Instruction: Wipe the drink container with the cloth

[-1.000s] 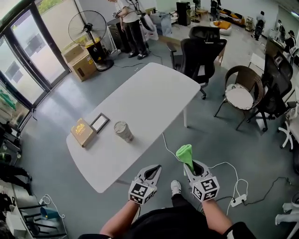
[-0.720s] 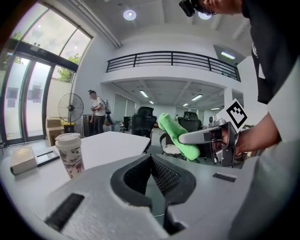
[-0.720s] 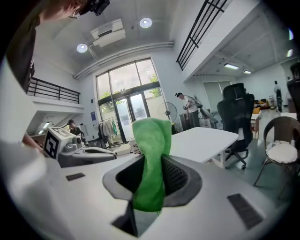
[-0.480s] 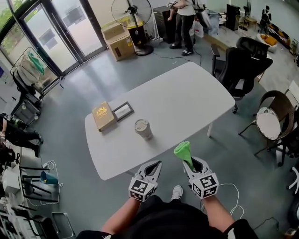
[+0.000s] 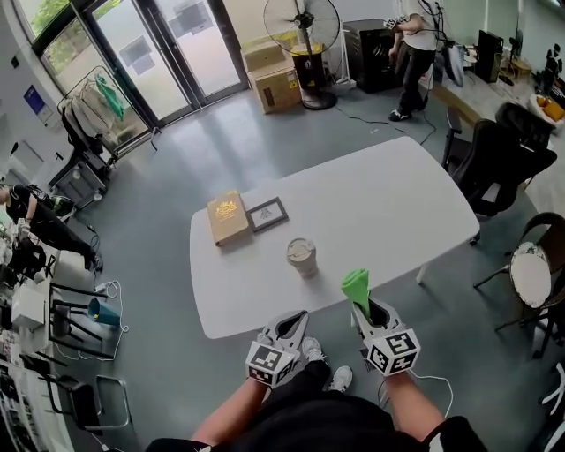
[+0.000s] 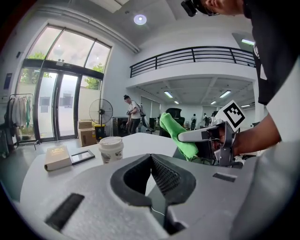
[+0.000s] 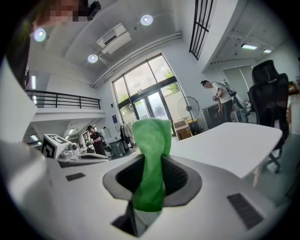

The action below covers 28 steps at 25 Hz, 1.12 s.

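The drink container (image 5: 301,256), a pale lidded cup, stands upright on the white table (image 5: 380,203), near the edge closest to me. It also shows in the left gripper view as the cup (image 6: 111,149), ahead and to the left. My right gripper (image 5: 365,308) is shut on a green cloth (image 5: 355,285) that sticks up between its jaws; the cloth (image 7: 151,154) fills the middle of the right gripper view. My left gripper (image 5: 295,319) hangs beside it, off the table, jaws together and holding nothing. Both grippers are short of the table edge.
A tan book (image 5: 228,217) and a small framed picture (image 5: 267,214) lie left of the cup. Black office chairs (image 5: 494,159) stand at the table's right. A fan (image 5: 302,22), cardboard boxes (image 5: 275,84) and a standing person (image 5: 413,53) are at the back. Racks and chairs (image 5: 75,318) crowd the left.
The view has swung: the table and cup now lie more to the right and straighter ahead of me. Both grippers keep the same pose, and the cloth stays in the right one.
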### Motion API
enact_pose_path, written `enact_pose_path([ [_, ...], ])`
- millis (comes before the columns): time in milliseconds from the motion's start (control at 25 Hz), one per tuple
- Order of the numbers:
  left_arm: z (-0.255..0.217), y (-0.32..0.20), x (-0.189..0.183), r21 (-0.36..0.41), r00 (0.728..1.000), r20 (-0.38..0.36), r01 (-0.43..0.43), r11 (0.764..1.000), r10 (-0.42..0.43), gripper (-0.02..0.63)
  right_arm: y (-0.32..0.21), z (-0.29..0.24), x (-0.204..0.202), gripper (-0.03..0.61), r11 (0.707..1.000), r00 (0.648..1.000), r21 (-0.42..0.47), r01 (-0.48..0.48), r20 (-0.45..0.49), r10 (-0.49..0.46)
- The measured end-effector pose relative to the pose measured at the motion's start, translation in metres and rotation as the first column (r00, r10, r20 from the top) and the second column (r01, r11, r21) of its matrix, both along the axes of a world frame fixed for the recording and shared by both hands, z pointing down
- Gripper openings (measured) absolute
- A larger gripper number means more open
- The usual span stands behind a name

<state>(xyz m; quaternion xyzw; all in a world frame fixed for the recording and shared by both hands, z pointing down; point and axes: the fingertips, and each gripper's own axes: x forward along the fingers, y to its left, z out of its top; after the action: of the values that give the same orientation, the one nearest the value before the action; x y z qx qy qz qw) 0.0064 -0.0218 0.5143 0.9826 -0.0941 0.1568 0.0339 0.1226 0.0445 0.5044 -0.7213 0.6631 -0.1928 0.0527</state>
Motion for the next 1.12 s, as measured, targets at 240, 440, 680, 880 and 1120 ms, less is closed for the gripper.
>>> enact_pose_path([
  [240,0.0,-0.05,-0.01,-0.032,0.996,-0.026,0.08,0.996,-0.081,0.009,-0.044,-0.015,0.005,0.11,1.0,0.997,0.012,0.016,0.07,-0.017],
  [440,0.001,-0.081,-0.01,-0.039,0.995,-0.044,0.09,0.995,-0.092,0.009,-0.077,-0.02,0.009,0.11,0.999,0.996,-0.01,0.04,0.075,-0.039],
  [680,0.006,-0.114,-0.013,-0.065,0.993,-0.058,0.095,0.993,-0.098,0.009,-0.112,-0.011,0.013,0.11,0.999,0.995,-0.035,0.007,0.101,-0.003],
  [880,0.003,-0.124,-0.007,-0.063,0.993,-0.084,0.081,0.995,-0.086,0.009,-0.128,-0.01,0.006,0.112,0.999,0.996,-0.038,0.015,0.09,-0.011],
  [1120,-0.016,-0.136,-0.002,-0.07,0.987,-0.107,0.109,0.992,-0.116,0.009,-0.144,-0.014,0.013,0.11,0.998,0.989,-0.043,0.038,0.142,-0.032],
])
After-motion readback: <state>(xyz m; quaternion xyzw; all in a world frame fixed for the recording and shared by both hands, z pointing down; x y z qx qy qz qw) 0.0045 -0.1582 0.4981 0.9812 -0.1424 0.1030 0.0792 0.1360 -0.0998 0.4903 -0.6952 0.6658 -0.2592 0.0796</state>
